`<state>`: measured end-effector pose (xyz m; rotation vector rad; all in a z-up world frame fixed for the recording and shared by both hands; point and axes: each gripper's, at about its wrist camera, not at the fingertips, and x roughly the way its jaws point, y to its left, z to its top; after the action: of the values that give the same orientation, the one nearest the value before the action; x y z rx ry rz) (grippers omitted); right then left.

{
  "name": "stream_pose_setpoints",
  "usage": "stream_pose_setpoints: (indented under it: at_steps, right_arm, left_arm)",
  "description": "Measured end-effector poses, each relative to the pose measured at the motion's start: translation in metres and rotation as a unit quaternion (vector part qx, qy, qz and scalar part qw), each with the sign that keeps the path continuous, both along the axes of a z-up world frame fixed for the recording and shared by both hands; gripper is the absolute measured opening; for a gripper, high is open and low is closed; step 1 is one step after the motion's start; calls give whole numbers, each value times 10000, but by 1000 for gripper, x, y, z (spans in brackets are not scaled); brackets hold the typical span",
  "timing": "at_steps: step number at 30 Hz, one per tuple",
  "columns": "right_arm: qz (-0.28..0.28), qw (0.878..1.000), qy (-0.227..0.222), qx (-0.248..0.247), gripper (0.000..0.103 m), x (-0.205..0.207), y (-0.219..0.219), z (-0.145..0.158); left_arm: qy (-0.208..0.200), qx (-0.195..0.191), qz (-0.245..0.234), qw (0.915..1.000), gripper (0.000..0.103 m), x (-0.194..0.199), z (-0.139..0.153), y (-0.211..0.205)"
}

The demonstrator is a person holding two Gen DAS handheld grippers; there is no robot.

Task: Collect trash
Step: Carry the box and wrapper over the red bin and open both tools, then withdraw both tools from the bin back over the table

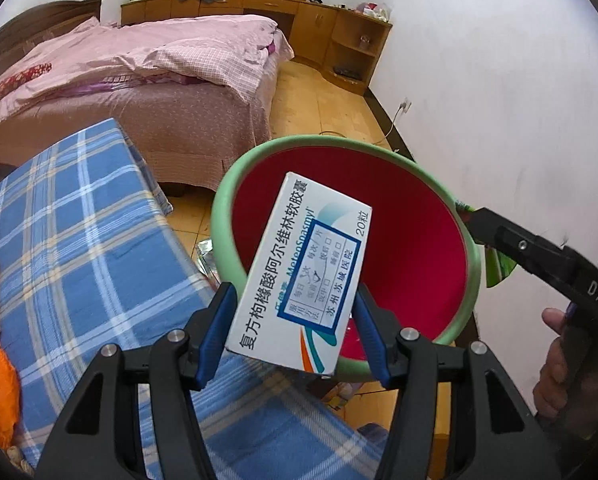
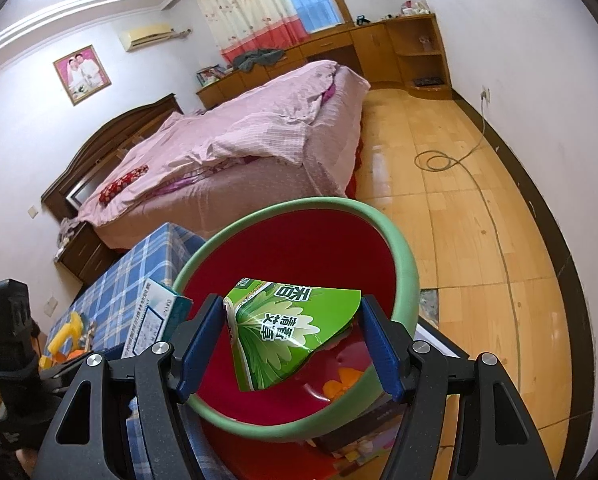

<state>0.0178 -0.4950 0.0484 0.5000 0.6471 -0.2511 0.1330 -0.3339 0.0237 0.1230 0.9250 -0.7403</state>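
From the left wrist, my left gripper (image 1: 295,320) is clamped across the short width of a white medicine box (image 1: 299,276), one blue pad on each long edge. The box hangs over the red inside of the bin (image 1: 235,184), its far end past the green rim. I judge it light, stiff card, likely to dent if squeezed harder; holding the long edges near one end suits it. My right gripper (image 1: 479,220) reaches in from the right at the rim, with a scrap of green showing beside it.

From the right wrist, my right gripper (image 2: 295,340) is clamped on a green wrapper (image 2: 283,336), held over the bin's mouth. It looks thin, glossy and crumpled, so light, soft and slippery; the folded left edge gives the firmer hold. The box sits at the left, by the rim.
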Motion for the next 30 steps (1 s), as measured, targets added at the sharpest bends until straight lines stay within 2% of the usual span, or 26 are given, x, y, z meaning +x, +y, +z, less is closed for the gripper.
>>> stream_pose_setpoints:
  at_steps: [7,21,24,30]
  right_arm:
    - [-34,10000,76,36,70,7,-5,-9]
    - [122,9994,309,-105,71,27,7,-20]
    - [117,9995,281,-87,79,28,9,-21]
    - [137,9996,213,-90,79,23,15,-15]
  left_arm:
    - [-152,159,-9,9998,59,-4,-1,-7]
    - [100,5,479,9988,59,3,3,24]
    - [116,-30,548,9984,59,1,6,32]
    - [103,-144,686,9975,59,-9,18,54]
